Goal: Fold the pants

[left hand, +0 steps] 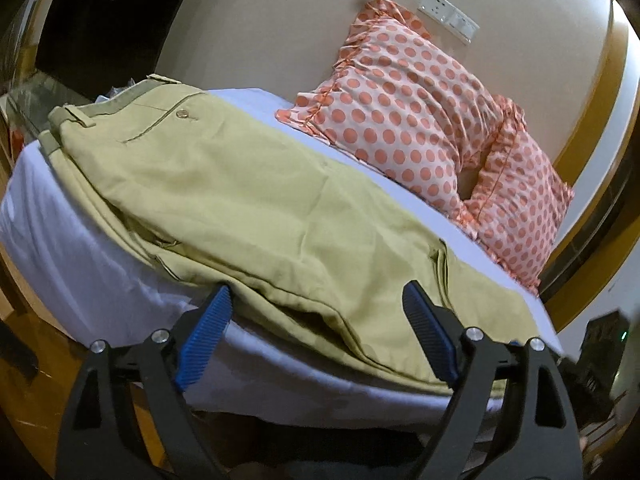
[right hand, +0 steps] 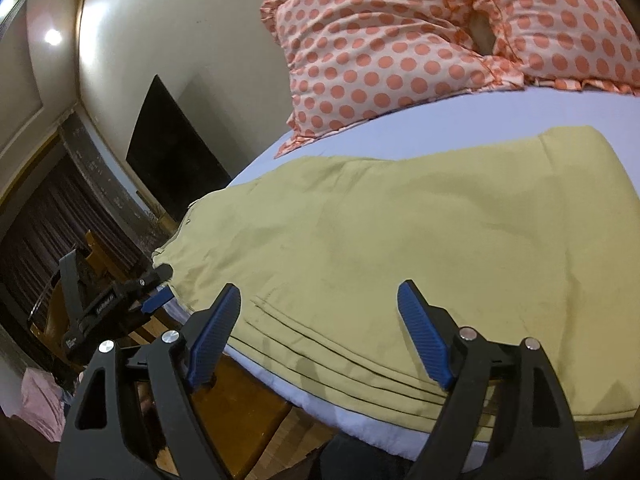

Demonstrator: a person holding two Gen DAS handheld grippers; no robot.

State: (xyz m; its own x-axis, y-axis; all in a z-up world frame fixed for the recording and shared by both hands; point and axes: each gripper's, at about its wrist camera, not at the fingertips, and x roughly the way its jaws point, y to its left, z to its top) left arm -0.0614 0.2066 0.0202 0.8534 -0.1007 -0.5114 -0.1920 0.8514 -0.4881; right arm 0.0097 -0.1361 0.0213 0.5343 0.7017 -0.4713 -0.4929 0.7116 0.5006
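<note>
Left tool (left hand: pixel 316 300) spread wide at the bed's near edge; right tool (right hand: pixel 320 298) likewise wide, level, gripping nothing.

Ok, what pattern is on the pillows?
Orange dots on pale pink pillows, clearest in the left wrist view.

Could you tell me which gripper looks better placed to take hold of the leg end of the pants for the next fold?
Probably the right gripper: it is open over the stacked edges of the khaki pants near the hem. The left gripper, also open, sits nearer the waistband.
</note>
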